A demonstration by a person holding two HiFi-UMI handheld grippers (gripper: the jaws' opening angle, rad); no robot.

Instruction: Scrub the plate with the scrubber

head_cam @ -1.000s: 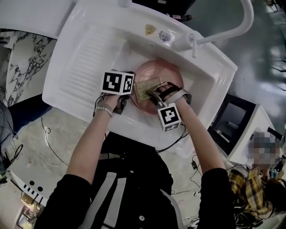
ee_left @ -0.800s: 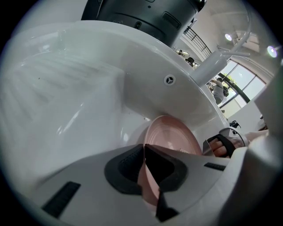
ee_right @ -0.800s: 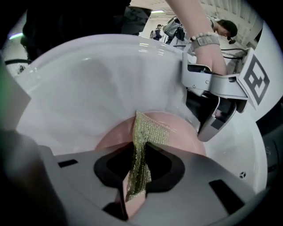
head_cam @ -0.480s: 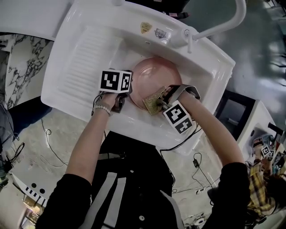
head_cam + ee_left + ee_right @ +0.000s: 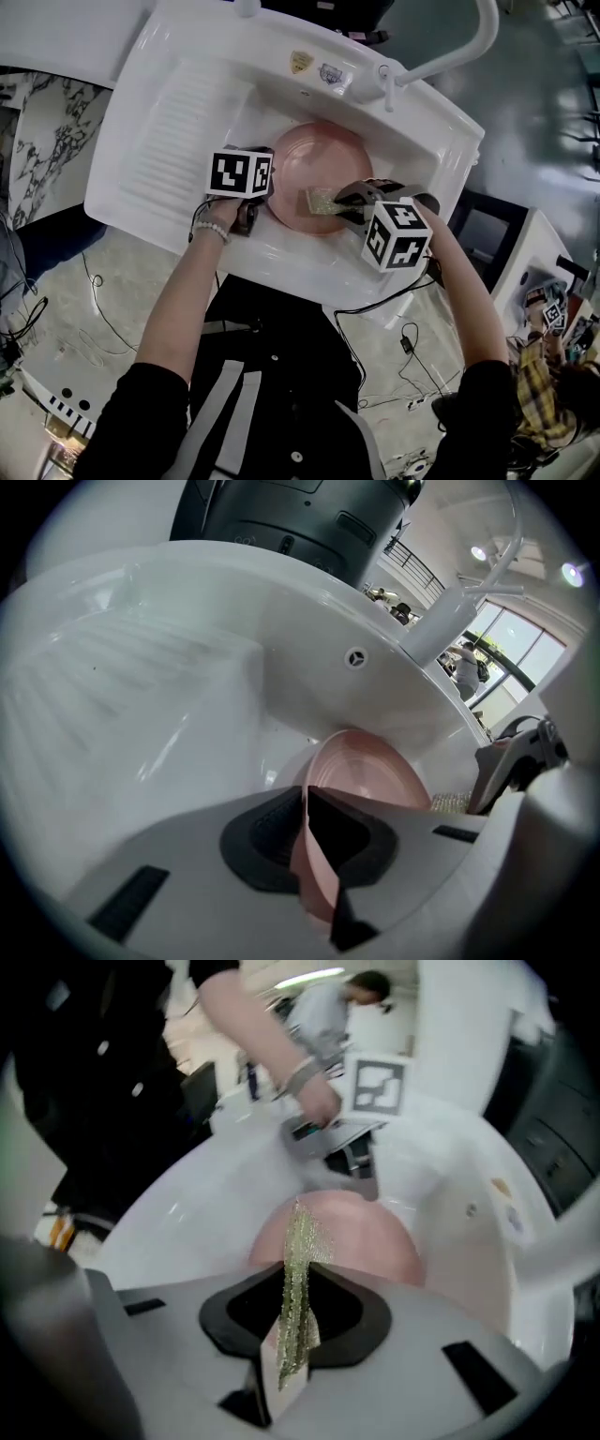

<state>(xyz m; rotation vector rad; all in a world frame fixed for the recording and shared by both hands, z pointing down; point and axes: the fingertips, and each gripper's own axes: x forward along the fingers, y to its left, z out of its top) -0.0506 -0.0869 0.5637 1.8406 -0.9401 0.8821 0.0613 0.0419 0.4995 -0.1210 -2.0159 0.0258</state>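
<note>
Holding plate: left gripper [image 5: 267,194] clamped shut on near-left rim of pink plate [image 5: 317,161]; plate stands tilted in the basin.
Right gripper [image 5: 343,202]: just right of the left one, pinched tight on thin gold-green scrubber [image 5: 322,201].
Scrubber position: sticks out from the jaws over plate's near part; contact unclear.
Sink [image 5: 169,112]: white, ribbed drainboard left of plate.
Change: right gripper has rolled and lifted, scrubber shifted from plate's near rim onto its face; left grip and plate unchanged.
</note>
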